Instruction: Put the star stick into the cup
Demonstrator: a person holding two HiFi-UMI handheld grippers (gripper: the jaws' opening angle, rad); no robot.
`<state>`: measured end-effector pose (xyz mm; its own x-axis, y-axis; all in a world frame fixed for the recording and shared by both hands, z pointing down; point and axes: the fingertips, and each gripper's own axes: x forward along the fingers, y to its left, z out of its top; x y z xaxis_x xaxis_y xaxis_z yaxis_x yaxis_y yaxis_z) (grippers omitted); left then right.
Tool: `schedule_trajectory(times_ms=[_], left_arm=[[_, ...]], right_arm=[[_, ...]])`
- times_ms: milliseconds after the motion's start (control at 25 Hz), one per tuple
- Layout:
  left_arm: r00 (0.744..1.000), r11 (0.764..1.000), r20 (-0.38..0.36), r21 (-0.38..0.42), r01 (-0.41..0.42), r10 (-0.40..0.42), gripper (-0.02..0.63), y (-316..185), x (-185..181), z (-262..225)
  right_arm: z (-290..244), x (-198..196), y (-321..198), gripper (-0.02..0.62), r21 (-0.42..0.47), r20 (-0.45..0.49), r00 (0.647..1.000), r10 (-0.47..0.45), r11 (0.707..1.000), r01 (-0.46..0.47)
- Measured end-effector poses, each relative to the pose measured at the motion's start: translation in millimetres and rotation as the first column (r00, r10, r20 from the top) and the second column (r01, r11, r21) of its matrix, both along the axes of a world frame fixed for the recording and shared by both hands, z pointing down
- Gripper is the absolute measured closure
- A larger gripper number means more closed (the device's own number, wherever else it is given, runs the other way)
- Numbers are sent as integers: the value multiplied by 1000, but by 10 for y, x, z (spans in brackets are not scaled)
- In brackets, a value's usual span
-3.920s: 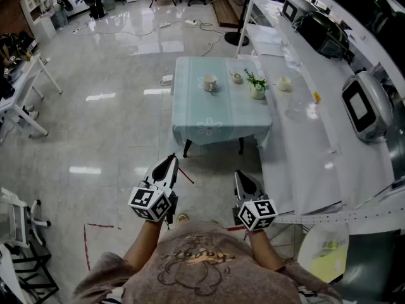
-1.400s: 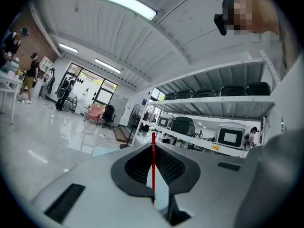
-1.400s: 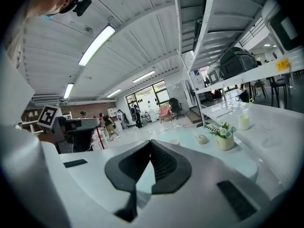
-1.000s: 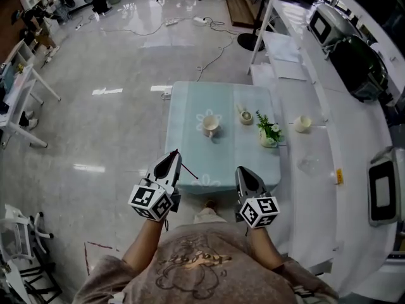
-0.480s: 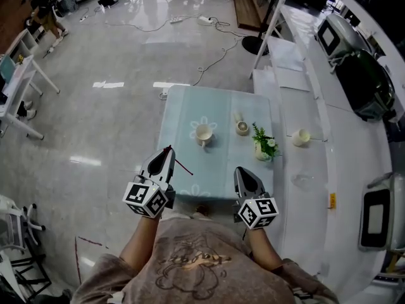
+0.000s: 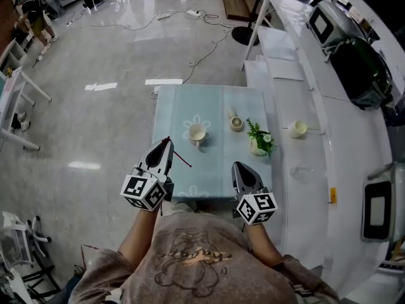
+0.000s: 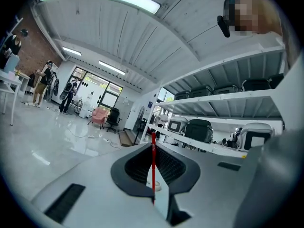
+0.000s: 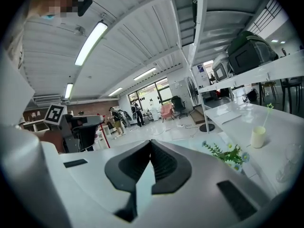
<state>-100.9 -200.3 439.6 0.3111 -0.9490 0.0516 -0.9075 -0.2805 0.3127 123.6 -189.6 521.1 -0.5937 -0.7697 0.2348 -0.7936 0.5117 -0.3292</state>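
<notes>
Pinching a thin red star stick [image 7: 153,167] between nearly closed jaws, my left claw [image 6: 166,143] hovers by the left edge of the table [image 6: 218,176]. The stick is a bare, slender rod that crosses the jaw tips; I can't make out its star end. The cup [image 6: 197,133] stands left of the table's middle, apart from the stick. My right claw [image 6: 237,166] is closed and empty.

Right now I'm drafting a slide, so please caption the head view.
Person at a small table: left gripper clamps a red stick, cup ahead, right gripper shut and empty.
</notes>
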Motion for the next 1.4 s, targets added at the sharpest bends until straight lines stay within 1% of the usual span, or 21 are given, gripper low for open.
schedule_trajectory(times_ms=[200, 560, 920, 1120, 1320, 1400], left_arm=[[998, 998, 7, 3, -57, 57, 572, -279, 55, 5], [992, 992, 11, 3, -128, 128, 572, -755, 99, 68], [985, 986, 37, -9, -166, 166, 572, -1229, 130, 324], [985, 985, 5, -19, -170, 170, 572, -1494, 152, 424], [984, 984, 13, -19, -179, 180, 572, -1737, 182, 595], [981, 981, 32, -31, -190, 191, 572, -1812, 199, 721]], right_arm=[[-22, 14, -125, 594, 7, 2, 999, 47, 999, -48], [-22, -12, -280, 594, 4, 5, 993, 114, 993, -114], [47, 54, -419, 594, -12, -6, 984, 175, 984, -175], [78, 72, -446, 594, -30, -20, 979, 201, 979, -202], [129, 114, -480, 594, -46, -35, 974, 225, 973, -227], [149, 134, -488, 594, -53, -40, 971, 235, 970, -237]])
